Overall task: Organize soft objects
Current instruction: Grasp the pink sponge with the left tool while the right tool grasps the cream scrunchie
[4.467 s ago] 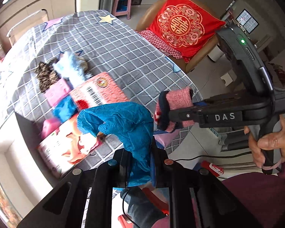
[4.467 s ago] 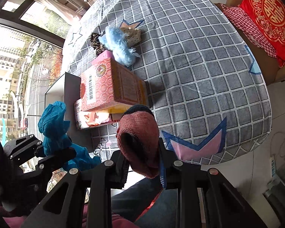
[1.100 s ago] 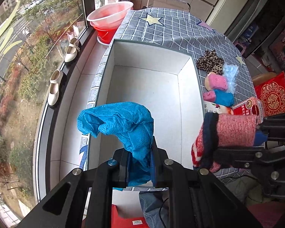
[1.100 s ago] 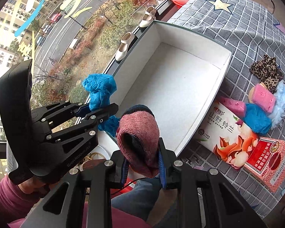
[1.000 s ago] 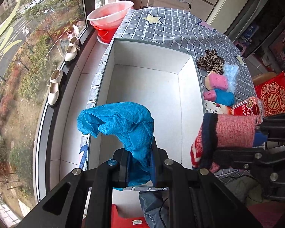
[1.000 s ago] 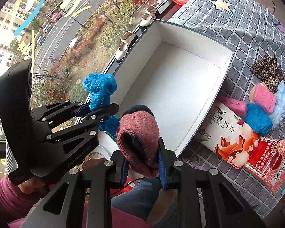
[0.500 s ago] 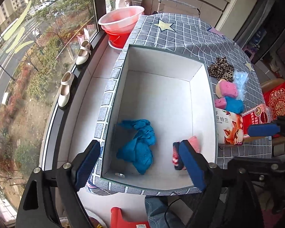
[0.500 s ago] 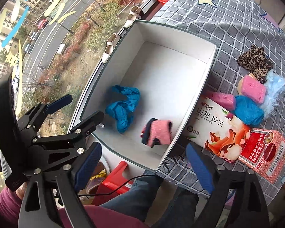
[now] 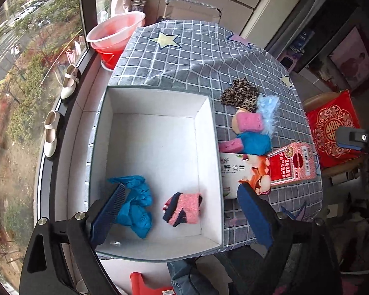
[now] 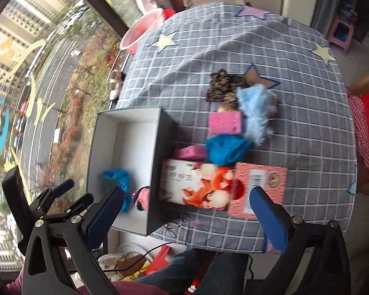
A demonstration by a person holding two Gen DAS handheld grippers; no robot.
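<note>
A white storage box (image 9: 209, 127) sits at the table's near left edge. Inside it lie a blue cloth (image 9: 135, 209) and a pink knitted sock (image 9: 184, 209). My left gripper (image 9: 182, 213) is open and empty above the box's near end. My right gripper (image 10: 187, 216) is open and empty, above the box's right wall (image 10: 160, 172) and the packages. On the table beside the box lie soft things: a leopard-print cloth (image 9: 238, 93), a light blue fluffy piece (image 10: 255, 105), a pink sponge (image 10: 225, 123), a blue cloth ball (image 10: 227, 148) and a second pink sponge (image 10: 190, 152).
A tissue pack with a printed picture (image 10: 196, 186) and a pink carton (image 10: 258, 186) lie right of the box. A red basin (image 9: 115, 34) and white shoes (image 9: 50, 135) are by the window. A chair with a red cushion (image 9: 332, 125) stands to the right.
Both grippers opened and dropped the blue cloth and the pink sock into the box. Since then the right gripper has swung to the right, toward the pile on the table.
</note>
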